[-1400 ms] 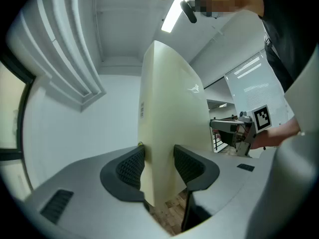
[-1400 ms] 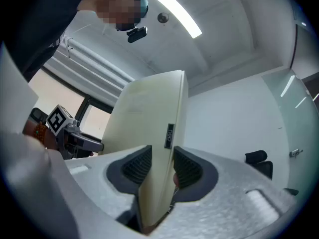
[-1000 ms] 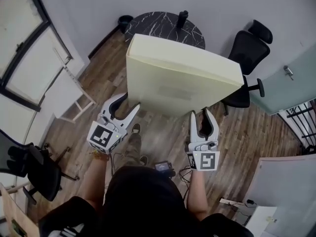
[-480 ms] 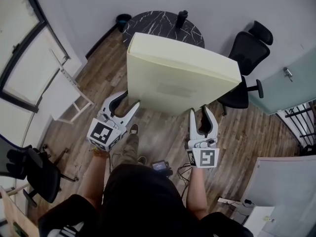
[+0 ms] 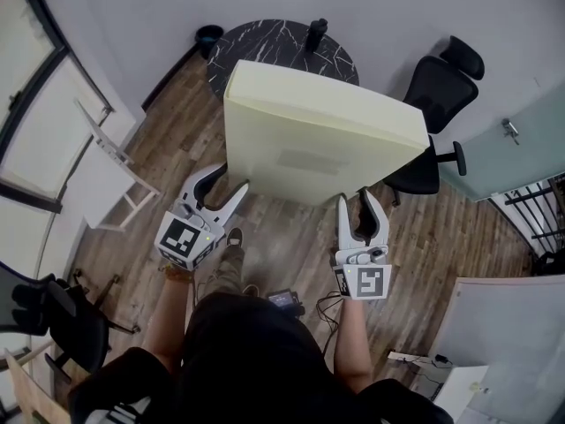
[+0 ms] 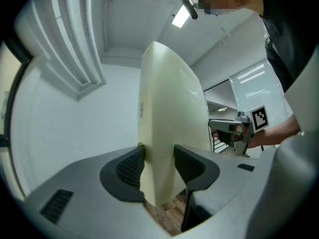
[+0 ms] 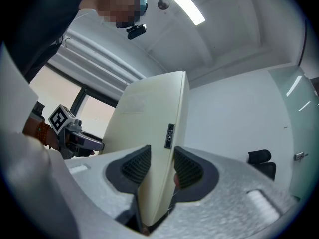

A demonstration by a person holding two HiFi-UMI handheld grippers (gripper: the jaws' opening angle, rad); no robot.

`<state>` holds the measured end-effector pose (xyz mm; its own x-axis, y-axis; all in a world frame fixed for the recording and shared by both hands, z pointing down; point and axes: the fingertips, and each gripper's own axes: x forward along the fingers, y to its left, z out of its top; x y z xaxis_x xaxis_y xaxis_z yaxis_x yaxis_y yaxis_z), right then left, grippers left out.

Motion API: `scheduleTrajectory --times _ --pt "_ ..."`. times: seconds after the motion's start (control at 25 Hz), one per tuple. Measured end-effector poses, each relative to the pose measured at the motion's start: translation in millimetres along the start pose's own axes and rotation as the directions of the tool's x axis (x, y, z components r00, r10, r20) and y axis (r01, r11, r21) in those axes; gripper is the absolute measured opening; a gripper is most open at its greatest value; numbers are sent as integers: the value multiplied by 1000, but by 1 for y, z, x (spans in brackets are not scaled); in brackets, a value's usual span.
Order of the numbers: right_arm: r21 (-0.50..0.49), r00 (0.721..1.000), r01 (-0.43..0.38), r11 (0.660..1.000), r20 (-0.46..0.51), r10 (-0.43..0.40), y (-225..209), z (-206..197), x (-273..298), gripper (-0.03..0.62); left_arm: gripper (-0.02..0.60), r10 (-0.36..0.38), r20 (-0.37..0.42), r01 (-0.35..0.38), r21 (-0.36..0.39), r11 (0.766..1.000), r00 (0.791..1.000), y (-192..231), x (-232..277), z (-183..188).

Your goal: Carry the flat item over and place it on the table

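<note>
A large flat cream-yellow slab (image 5: 318, 140) is held up in the air in front of me, tilted away. My left gripper (image 5: 222, 186) is shut on its near left corner, and in the left gripper view the slab (image 6: 167, 133) sits clamped between the dark pads (image 6: 130, 166). My right gripper (image 5: 357, 203) is shut on the near right edge; the right gripper view shows the slab (image 7: 149, 133) pinched between its pads (image 7: 187, 169). A round black marble table (image 5: 282, 42) stands beyond the slab, partly hidden by it.
A dark bottle (image 5: 314, 34) stands on the round table. A black office chair (image 5: 437, 87) is at the right of the slab and another (image 5: 44, 312) at lower left. A white frame (image 5: 101, 170) leans by the window. Wood floor (image 5: 291, 246) lies below.
The view has shifted a little; the slab and both grippers stay in the same hold, and the table and chair have slid slightly leftward in view.
</note>
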<state>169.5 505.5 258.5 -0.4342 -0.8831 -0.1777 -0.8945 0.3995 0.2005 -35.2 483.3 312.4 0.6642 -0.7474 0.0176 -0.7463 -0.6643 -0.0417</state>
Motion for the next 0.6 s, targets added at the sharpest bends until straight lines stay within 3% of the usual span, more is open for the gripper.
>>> scheduleTrajectory --times 0.6 --pt "1 999 27 1000 -25 -27 -18 -17 75 144 184 -34 -4 34 -10 999 999 68 55 -1"
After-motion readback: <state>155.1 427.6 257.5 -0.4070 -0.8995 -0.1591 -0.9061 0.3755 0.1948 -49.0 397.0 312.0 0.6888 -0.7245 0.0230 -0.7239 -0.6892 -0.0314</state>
